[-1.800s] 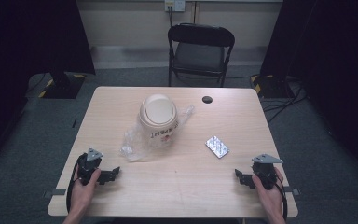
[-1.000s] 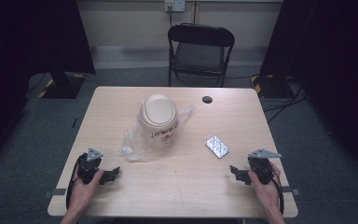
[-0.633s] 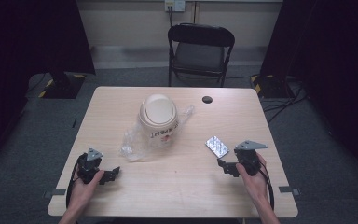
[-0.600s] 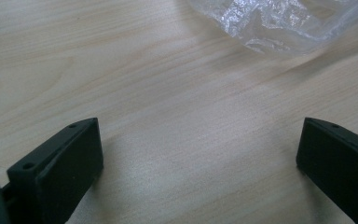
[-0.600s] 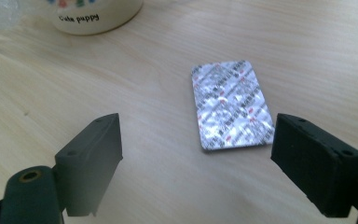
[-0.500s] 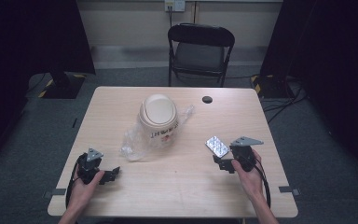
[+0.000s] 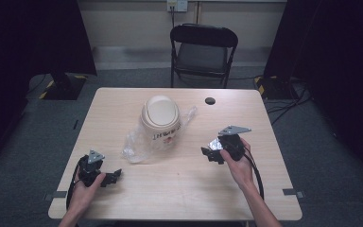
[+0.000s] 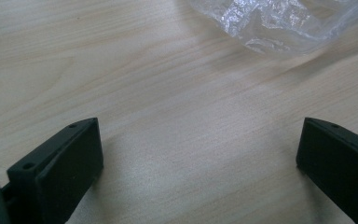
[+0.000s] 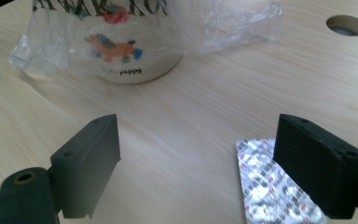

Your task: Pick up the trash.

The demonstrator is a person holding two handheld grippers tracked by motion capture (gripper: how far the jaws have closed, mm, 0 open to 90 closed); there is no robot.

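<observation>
Resting near the counter's (image 7: 179, 198) front edge, your left claw (image 7: 115, 174) sits released, its jaws spread wide with bare wood between them in the left gripper view. Just past its jaws there lies the crumpled hem of a clear plastic bag (image 8: 279, 23), apart from both jaws. You have open wood all around this claw, with the front-left corner of the counter close behind your left hand (image 7: 82, 189).

Your right claw (image 7: 207, 153) is farther in, right of the counter's middle, also released with its jaws well apart. The foil blister pack (image 9: 275, 186) lies flat on the wood at the claw's right-hand jaw in the right gripper view, with part of it hidden behind that jaw; I cannot tell whether the two touch. The pack is silver and crinkled, with rows of small pockets and red and dark print; its near left corner is clean and square. The wood between the jaws, left of the pack, is free.

Beyond it stands a cream swing-lid bin (image 7: 160, 120) wrapped in the plastic bag, bearing dark lettering and a small coloured picture. There is clear wood between the pack and the bin. A round cable hole (image 7: 210, 100) sits near the far edge. Behind the counter stands a black folding chair (image 7: 203, 52).
</observation>
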